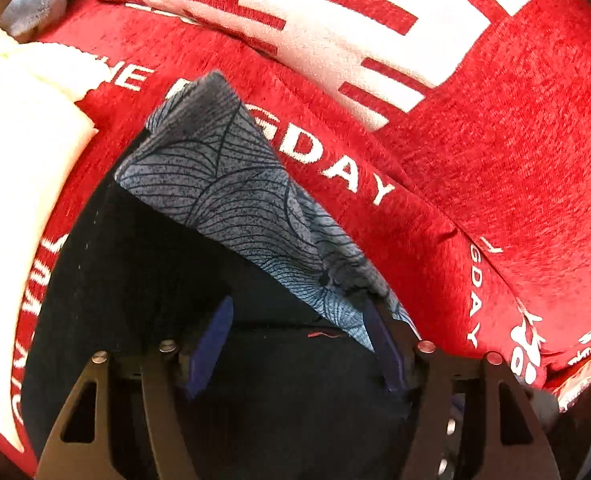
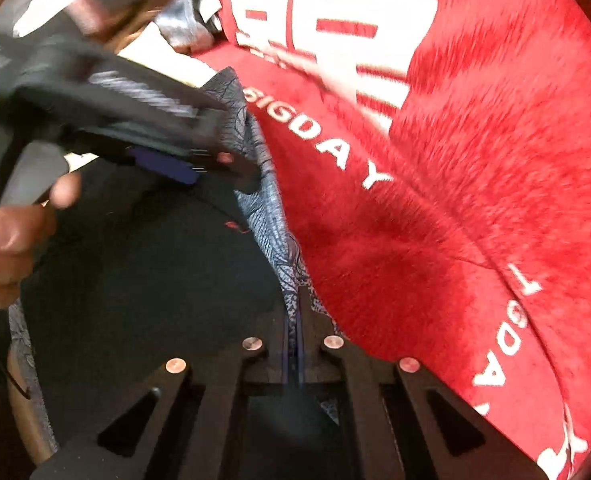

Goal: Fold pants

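1. On the red blanket (image 1: pixel 495 160) with white lettering, the dark pants (image 1: pixel 143 280) lie spread, with a grey leaf-patterned layer (image 1: pixel 231 176) of the same garment running along their far edge.
2. Left gripper (image 1: pixel 299 344): its fingers are spread and hover over the dark cloth, pinching nothing; the right-hand finger sits against the patterned edge.
3. Right gripper (image 2: pixel 294 344): its fingers are pressed together on the patterned edge (image 2: pixel 271 216), holding a thin fold of it.
4. A person's hand (image 2: pixel 11 248) grips the left tool's handle, seen in the right wrist view.
5. Step in hand, as I judge it: a fold is under way, one side gripped, the other not.
6. Next move likely calls for the left fingers to close on the same edge further along, so both carry it over evenly.
7. No containers are visible; a cream cloth (image 1: pixel 23 128) lies at the blanket's left side.
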`<state>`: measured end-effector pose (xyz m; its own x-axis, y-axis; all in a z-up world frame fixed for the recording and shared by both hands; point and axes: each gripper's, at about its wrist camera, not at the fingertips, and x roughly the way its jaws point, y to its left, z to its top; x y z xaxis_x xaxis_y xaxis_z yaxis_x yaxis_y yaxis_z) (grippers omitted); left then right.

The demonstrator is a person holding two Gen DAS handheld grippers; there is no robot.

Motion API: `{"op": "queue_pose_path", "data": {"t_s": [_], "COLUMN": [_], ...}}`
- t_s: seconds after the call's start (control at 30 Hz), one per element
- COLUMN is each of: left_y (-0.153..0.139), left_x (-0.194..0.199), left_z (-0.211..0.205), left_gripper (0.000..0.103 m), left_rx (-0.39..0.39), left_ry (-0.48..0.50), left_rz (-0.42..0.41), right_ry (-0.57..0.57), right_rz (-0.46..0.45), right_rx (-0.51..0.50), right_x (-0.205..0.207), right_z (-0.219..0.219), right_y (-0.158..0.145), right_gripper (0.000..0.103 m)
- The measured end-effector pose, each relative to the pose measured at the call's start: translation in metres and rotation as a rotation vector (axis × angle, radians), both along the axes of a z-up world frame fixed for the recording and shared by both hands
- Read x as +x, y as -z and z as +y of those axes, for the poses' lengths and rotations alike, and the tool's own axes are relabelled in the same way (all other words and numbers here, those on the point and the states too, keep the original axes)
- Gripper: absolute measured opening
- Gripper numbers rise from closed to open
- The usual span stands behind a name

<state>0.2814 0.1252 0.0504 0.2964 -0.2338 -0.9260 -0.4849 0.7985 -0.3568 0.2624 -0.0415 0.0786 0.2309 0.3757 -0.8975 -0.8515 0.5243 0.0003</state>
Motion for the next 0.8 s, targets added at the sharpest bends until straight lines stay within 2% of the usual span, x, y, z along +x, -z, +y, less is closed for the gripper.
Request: {"op": "queue_pose_path", "data": {"t_s": [0.17,0.27,0.37,0.43,0.5,0.6,0.67,0.7,0.77,0.8], "left_y": [-0.007,-0.017,-0.030,-0.034,-0.027,-0.006,0.001,0.003,-0.002,-0.010], "left_x": [0.002,-0.006,-0.019,-0.020,-0.009,0.005,0.004,0.002,-0.009,-0.017], "left_z": [-0.002,0.000,0.007,0.006,-0.002,-0.012,-0.010,-0.010,-0.008,-0.008], "left_gripper": [0.069,0.069,0.069,0.071,0.083,0.081,0.046,0.020,0.012,0.011], "left_rx": [-0.054,-0.087,-0.134,-0.128,-0.053,-0.002,0.013,0.005,-0.005,0.005], "left_ry": [-0.118,-0.156,-0.180,-0.189,-0.137,-0.092,-0.105,-0.086,-0.066,-0.046], "left_rz": [0.029,-0.013,-0.100,-0.120,-0.051,0.059,0.090,0.103,0.077,0.046], "right_ry": [-0.004,0.013,0.021,0.021,0.028,0.048,0.052,0.052,0.046,0.043], "right_rz": [-0.146,-0.157,-0.163,-0.171,-0.174,-0.188,-0.206,-0.215,-0.232,-0.242], "right_rx": [-0.050,-0.033,-0.017,-0.012,-0.003,0.009,0.007,0.002,-0.010,-0.015], "right_x": [-0.036,-0.040,-0.042,-0.046,-0.048,-0.051,-0.053,-0.056,-0.061,-0.064], "right_z": [0.013,0.010,0.007,0.008,0.006,0.006,0.008,0.009,0.011,0.012], "right_y": [0.008,0.006,0.006,0.014,0.018,0.018,0.016,0.014,0.010,0.007], "right_gripper": [0.003,0.003,0.003,0.003,0.003,0.003,0.003,0.003,0.003,0.003]}}
